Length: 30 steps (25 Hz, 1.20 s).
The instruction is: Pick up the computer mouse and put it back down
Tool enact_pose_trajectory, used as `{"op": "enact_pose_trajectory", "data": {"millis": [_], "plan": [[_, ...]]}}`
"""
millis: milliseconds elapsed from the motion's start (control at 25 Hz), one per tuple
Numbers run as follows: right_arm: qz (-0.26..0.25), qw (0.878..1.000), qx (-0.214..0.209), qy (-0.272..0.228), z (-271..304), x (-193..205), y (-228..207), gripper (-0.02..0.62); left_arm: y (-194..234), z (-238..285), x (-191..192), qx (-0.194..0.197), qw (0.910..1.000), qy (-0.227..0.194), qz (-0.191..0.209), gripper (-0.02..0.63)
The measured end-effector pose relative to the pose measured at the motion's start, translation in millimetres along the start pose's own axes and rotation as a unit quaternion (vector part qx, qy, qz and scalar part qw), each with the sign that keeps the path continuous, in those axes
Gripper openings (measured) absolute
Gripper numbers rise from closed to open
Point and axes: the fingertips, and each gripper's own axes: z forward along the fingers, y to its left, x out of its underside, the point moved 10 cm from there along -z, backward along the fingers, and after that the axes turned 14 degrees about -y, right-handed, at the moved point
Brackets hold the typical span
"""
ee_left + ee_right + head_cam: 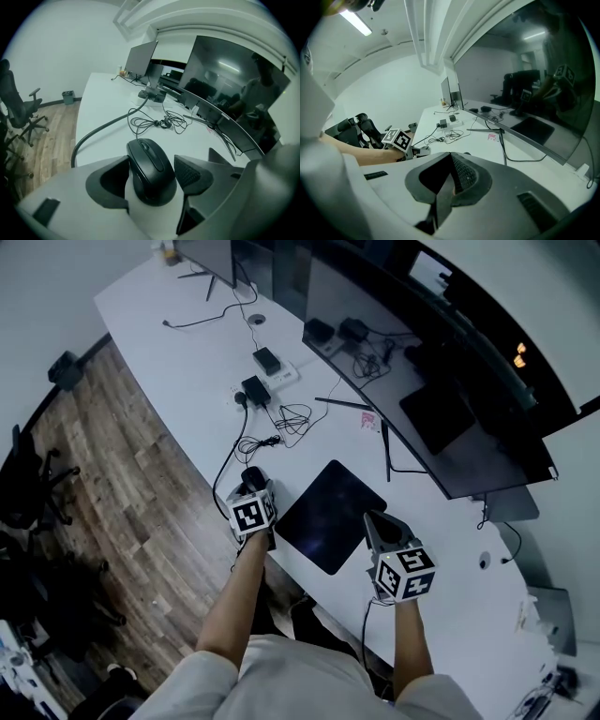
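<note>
A black computer mouse (150,171) rests on the white desk (178,371), just left of a dark mouse pad (328,514). My left gripper (153,161) straddles it, one jaw on each side, open, with the pads close to its flanks. In the head view the mouse (251,474) peeks out just beyond the left gripper (251,487). My right gripper (373,519) hovers over the mouse pad's right edge. In the right gripper view its jaws (450,157) meet with nothing between them.
The mouse's cable lies in a tangle (281,423) toward a power strip (272,371). A wide curved monitor (422,418) lines the back of the desk, a second screen (140,58) stands farther off. Office chairs (28,484) stand on the wooden floor, left of the desk's front edge.
</note>
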Motion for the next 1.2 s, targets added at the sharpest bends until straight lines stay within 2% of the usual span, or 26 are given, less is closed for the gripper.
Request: {"op": "enact_pose_trajectory", "data": {"millis": [200, 320, 480, 640, 800, 960, 1200], "plan": [[0.002, 1.000, 0.012, -0.012, -9.1, -5.7, 4.1, 0.015, 9.0, -3.2, -3.6, 0.040, 0.9989, 0.011, 0.020, 0.291], [0.002, 0.999, 0.023, -0.022, -15.7, -10.6, 8.6, 0.015, 12.3, -10.7, -4.7, 0.060, 0.9964, 0.005, 0.059, 0.286], [0.005, 0.999, 0.037, -0.037, -22.3, -17.4, 14.3, 0.015, 12.6, -19.4, -8.7, 0.086, 0.9907, -0.008, 0.106, 0.282], [0.006, 0.998, 0.050, -0.046, -26.7, -22.0, 21.2, 0.015, 9.8, -23.9, -21.2, 0.132, 0.9817, -0.035, 0.133, 0.281], [0.006, 0.996, 0.065, -0.059, -31.1, -28.7, 24.6, 0.015, -1.0, -33.3, -48.2, 0.191, 0.9689, -0.080, 0.135, 0.279], [0.003, 0.994, 0.082, -0.075, -41.3, -40.8, 26.1, 0.015, -18.6, -50.8, -83.6, 0.235, 0.9540, -0.127, 0.137, 0.278], [-0.004, 0.988, 0.107, -0.110, -61.6, -63.2, 23.7, 0.015, -56.7, -87.9, -134.2, 0.309, 0.9221, -0.178, 0.150, 0.275]]}}
